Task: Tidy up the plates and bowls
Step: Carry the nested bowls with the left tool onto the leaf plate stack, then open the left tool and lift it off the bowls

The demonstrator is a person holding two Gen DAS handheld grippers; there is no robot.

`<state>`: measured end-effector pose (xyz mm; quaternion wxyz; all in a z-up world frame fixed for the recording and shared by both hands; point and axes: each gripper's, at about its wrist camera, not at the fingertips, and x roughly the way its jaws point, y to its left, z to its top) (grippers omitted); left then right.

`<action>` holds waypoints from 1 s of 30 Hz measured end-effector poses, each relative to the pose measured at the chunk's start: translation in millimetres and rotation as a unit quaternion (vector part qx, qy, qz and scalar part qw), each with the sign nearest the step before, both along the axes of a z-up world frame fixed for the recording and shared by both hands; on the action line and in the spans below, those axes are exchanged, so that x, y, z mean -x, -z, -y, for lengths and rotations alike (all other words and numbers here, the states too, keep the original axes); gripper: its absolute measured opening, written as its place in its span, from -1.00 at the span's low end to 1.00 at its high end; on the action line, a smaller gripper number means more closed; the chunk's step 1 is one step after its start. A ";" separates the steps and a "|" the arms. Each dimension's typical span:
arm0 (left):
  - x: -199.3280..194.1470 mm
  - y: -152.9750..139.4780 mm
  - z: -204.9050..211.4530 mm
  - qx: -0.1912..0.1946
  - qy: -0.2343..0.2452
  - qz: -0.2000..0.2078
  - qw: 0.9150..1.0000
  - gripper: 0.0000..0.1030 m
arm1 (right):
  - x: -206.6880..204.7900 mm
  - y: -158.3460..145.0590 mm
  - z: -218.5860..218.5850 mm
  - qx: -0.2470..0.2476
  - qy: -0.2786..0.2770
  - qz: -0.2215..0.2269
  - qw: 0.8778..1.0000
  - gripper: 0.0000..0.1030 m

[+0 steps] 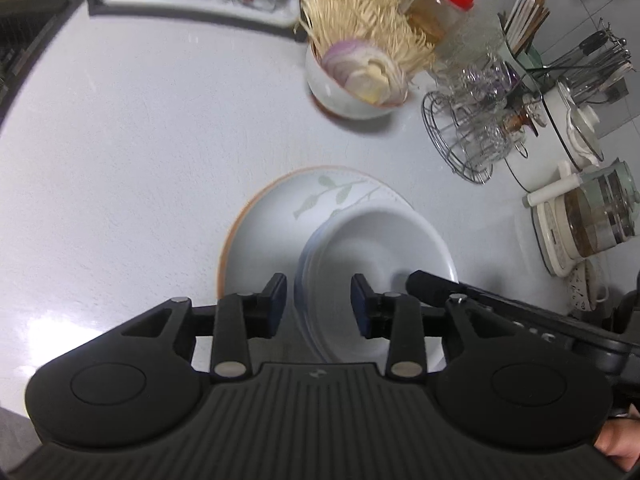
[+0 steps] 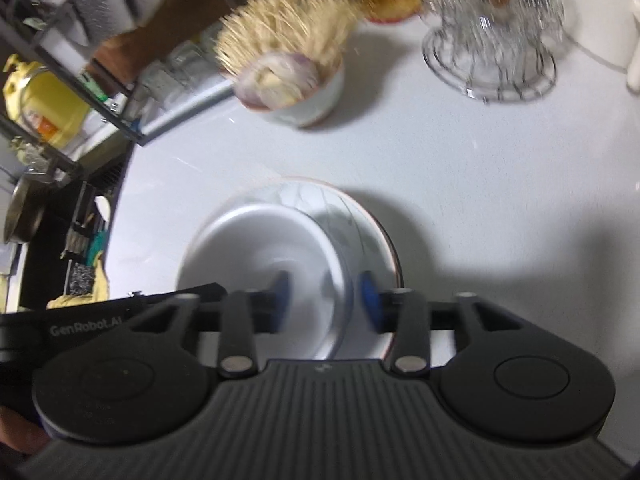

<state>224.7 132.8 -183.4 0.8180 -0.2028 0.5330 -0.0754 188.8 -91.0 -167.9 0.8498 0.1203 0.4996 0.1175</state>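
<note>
- Bowls [image 1: 372,256] sit stacked on a big plate [image 1: 276,220] with a leaf drawing, on the white surface [image 1: 120,140] — the stack is off to one side of the plate, not in the middle.
- Left tool [image 1: 319,300] has its pads apart. One pad is outside the rim of the stack and one is inside, and I see a gap on each side, so it is not pinching.
- Right tool [image 2: 325,296] is the same at the other side of the stack — pads apart around the rim, not pressing. This view is blurry, so I am less sure.
- Slip: if a tool lifts up now without squeezing, a pad could catch the rim and tip the stack.
- Slide: the stack is off-center, so a bump could push it across the plate and over its edge onto the surface.
- Split: if a tool squeezes only the top bowl, I think the lower bowls could drop out and crack.
- Knock: a bowl of onion and dry noodles [image 1: 352,80] and a wire rack of glasses [image 1: 476,128] stand farther back. A wide swing toward them could knock things over.
</note>
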 end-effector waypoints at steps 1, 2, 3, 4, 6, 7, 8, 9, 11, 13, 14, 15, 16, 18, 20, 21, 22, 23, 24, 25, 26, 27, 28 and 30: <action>2.3 -6.2 0.0 -0.005 -0.003 0.007 1.000 -0.21 | 1.5 -4.4 0.9 -0.001 -0.004 0.007 1.000 -0.06; 5.5 -14.2 0.1 -0.010 -0.007 0.016 1.000 -0.21 | 2.9 -8.6 2.1 -0.004 -0.008 0.011 1.000 -0.06; 8.3 -21.0 0.4 -0.014 -0.010 0.024 1.000 -0.21 | 4.7 -13.1 4.1 -0.009 -0.011 0.015 1.000 -0.06; 11.4 -28.9 0.6 -0.018 -0.012 0.031 0.999 -0.21 | 7.2 -18.0 6.4 -0.012 -0.012 0.022 1.000 -0.06; 18.9 -44.7 1.1 -0.022 -0.015 0.047 0.999 -0.21 | 13.0 -28.2 10.8 -0.010 -0.011 0.038 0.999 -0.06; 22.9 -52.5 1.9 -0.024 -0.016 0.054 0.998 -0.21 | 16.1 -33.8 13.6 -0.011 -0.009 0.046 0.999 -0.06; 27.7 -62.0 3.0 -0.029 -0.015 0.062 0.998 -0.21 | 19.8 -40.0 16.6 -0.015 -0.010 0.055 0.998 -0.06; 31.8 -70.4 5.2 -0.034 -0.014 0.070 0.997 -0.21 | 23.9 -46.6 19.0 -0.018 -0.010 0.066 0.998 -0.06; 41.4 -88.4 9.1 -0.043 -0.009 0.088 0.995 -0.21 | 32.3 -60.7 23.8 -0.023 -0.010 0.089 0.996 -0.06; 52.5 -106.6 14.5 -0.054 -0.004 0.106 0.993 -0.21 | 41.2 -75.2 28.1 -0.026 -0.010 0.113 0.993 -0.06; 58.4 -115.6 17.9 -0.059 -0.002 0.114 0.992 -0.21 | 45.6 -82.2 31.0 -0.029 -0.010 0.124 0.992 -0.06; 65.2 -124.7 21.2 -0.063 0.000 0.123 0.990 -0.21 | 50.6 -89.2 33.3 -0.031 -0.011 0.134 0.990 -0.06; 71.3 -132.4 24.2 -0.067 0.001 0.132 0.989 -0.21 | 55.8 -96.3 36.1 -0.032 -0.013 0.147 0.989 -0.06; 84.7 -147.8 29.8 -0.072 0.001 0.148 0.986 -0.21 | 67.8 -110.2 41.8 -0.031 -0.015 0.172 0.984 -0.06; 96.7 -158.2 34.2 -0.073 -0.002 0.159 0.985 -0.21 | 80.5 -123.2 47.2 -0.031 -0.018 0.193 0.981 -0.06; 103.1 -163.1 36.4 -0.073 -0.003 0.164 0.984 -0.21 | 86.3 -128.5 50.5 -0.032 -0.018 0.202 0.979 -0.06; 110.5 -167.6 38.9 -0.072 -0.005 0.170 0.983 -0.21 | 91.6 -133.1 53.7 -0.033 -0.017 0.209 0.977 -0.06; 117.1 -171.4 41.8 -0.072 -0.005 0.174 0.982 -0.21 | 97.4 -137.1 57.5 -0.034 -0.015 0.216 0.976 -0.06; 122.7 -174.5 43.6 -0.071 -0.005 0.178 0.981 -0.21 | 103.1 -140.6 60.6 -0.034 -0.014 0.223 0.974 -0.06; 129.6 -177.9 45.9 -0.071 -0.005 0.183 0.981 -0.20 | 108.7 -143.4 63.2 -0.034 -0.013 0.230 0.972 -0.06; 136.3 -180.7 48.2 -0.073 -0.006 0.186 0.980 -0.20 | 114.8 -146.0 65.5 -0.033 -0.012 0.237 0.971 -0.06; 141.8 -182.8 50.3 -0.076 -0.005 0.189 0.979 -0.18 | 121.2 -147.8 68.8 -0.032 -0.011 0.243 0.969 -0.06; 147.1 -184.5 52.4 -0.078 -0.004 0.193 0.978 -0.17 | 127.4 -149.4 71.0 -0.031 -0.011 0.249 0.968 -0.06; 158.9 -188.6 57.8 -0.083 -0.003 0.201 0.976 -0.16 | 139.7 -151.2 75.1 -0.030 -0.010 0.257 0.966 -0.05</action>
